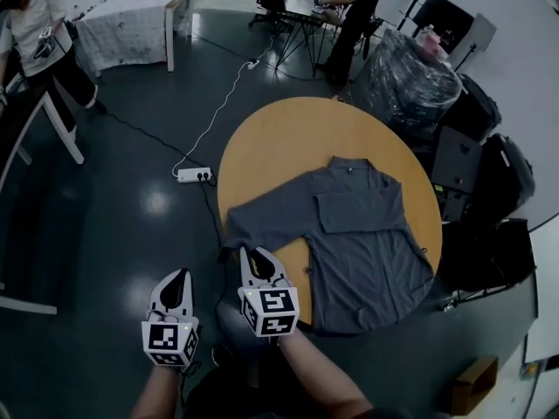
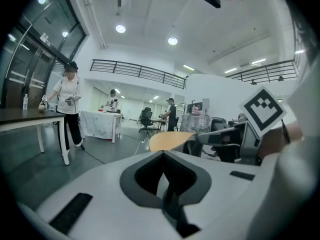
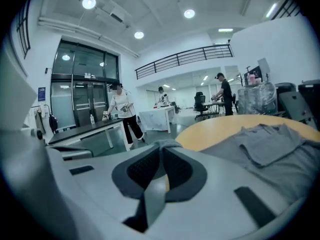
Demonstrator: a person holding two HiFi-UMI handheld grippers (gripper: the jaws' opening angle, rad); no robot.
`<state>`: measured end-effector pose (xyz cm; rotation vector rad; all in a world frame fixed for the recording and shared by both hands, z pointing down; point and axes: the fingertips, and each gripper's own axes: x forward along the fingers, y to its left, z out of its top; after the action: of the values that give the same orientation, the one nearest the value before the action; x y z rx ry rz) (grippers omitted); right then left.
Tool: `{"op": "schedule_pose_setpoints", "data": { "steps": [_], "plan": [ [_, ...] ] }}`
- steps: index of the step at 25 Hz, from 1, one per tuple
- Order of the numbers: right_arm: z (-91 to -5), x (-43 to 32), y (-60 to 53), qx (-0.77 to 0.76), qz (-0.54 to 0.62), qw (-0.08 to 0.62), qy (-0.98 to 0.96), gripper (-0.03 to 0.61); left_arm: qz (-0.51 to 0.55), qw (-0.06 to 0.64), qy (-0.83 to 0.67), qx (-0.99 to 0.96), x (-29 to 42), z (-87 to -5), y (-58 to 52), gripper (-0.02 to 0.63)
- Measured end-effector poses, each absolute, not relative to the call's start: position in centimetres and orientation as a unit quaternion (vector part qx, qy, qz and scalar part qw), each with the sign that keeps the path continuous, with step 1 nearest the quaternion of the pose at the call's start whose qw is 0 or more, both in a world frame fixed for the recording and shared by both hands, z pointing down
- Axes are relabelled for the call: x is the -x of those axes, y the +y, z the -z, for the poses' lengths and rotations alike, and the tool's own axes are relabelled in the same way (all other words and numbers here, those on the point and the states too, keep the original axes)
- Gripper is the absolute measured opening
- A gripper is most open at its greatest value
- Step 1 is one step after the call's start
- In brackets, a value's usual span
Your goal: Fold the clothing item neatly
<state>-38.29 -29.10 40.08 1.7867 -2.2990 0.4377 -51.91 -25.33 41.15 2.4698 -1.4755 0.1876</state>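
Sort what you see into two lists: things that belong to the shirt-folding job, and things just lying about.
Belong to the job:
grey shirt
round table under it
right hand-held gripper, shut on the shirt's sleeve
left hand-held gripper, shut and empty

Just lying about:
power strip on the floor
plastic-wrapped bundle
cardboard box
cloth-covered table

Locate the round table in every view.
Head view: table at centre, under the shirt.
Left gripper view: table a thin orange sliver at centre, above the jaws.
Right gripper view: table right of centre, under the shirt.
Shared landmark: plastic-wrapped bundle beyond the table.
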Motion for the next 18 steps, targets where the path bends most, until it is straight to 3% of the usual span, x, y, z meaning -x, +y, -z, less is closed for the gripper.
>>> {"op": "schedule_pose_setpoints", "data": {
  "steps": [18],
  "plan": [
    [-33.3,11.5,-29.7,-0.654,-0.136,0.032,-0.743,0.016,-0.06,0.082,-0.499,-0.861,32.2,-35.4,-26.0,0.008]
  ]
}}
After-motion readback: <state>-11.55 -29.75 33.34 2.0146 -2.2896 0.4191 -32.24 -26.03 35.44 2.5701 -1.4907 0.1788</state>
